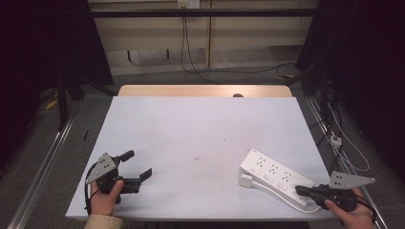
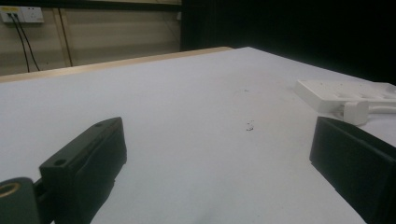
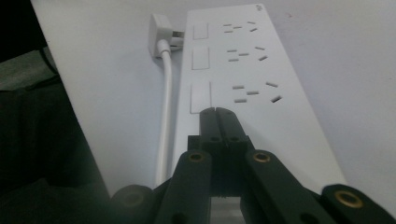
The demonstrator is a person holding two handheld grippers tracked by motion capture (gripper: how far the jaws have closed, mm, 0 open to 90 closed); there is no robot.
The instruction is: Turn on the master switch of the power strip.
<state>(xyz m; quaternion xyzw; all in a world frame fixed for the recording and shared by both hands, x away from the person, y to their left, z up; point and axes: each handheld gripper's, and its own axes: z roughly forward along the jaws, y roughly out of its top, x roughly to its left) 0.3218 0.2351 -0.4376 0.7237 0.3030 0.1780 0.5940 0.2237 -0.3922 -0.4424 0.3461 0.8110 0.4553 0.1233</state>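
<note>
Hands sit low at the near edge of the table [image 1: 200, 124], one at each corner. Your left hand [image 1: 104, 198] holds the left gripper [image 1: 138, 166] level, its jaws spread wide and pointing across the white top toward the right, with nothing between them. Your right hand [image 1: 351, 210] holds the right gripper [image 1: 302, 190] aimed up-left, its jaws pressed together with nothing pinched; in the right gripper view the tips [image 3: 218, 114] lie over the near end of the power strip [image 3: 243, 70], though you cannot tell whether they touch it.

The power strip [image 1: 273, 172] lies slantwise at the near right of the table, three rows of sockets facing up. Its white cable [image 3: 164, 107] runs along one long side to a plug [image 3: 159, 29] lying just beside the far end.

The table top is a pale sheet with a few small dark specks [image 1: 197, 157] near the middle; a wooden strip [image 1: 205, 90] shows at the far edge. Beyond it are grey floor, a pale wall and dark cables [image 1: 191, 52].

The strip lies close to the table's right and near edges. The middle, left and far parts of the top lie wide between your two grippers.
</note>
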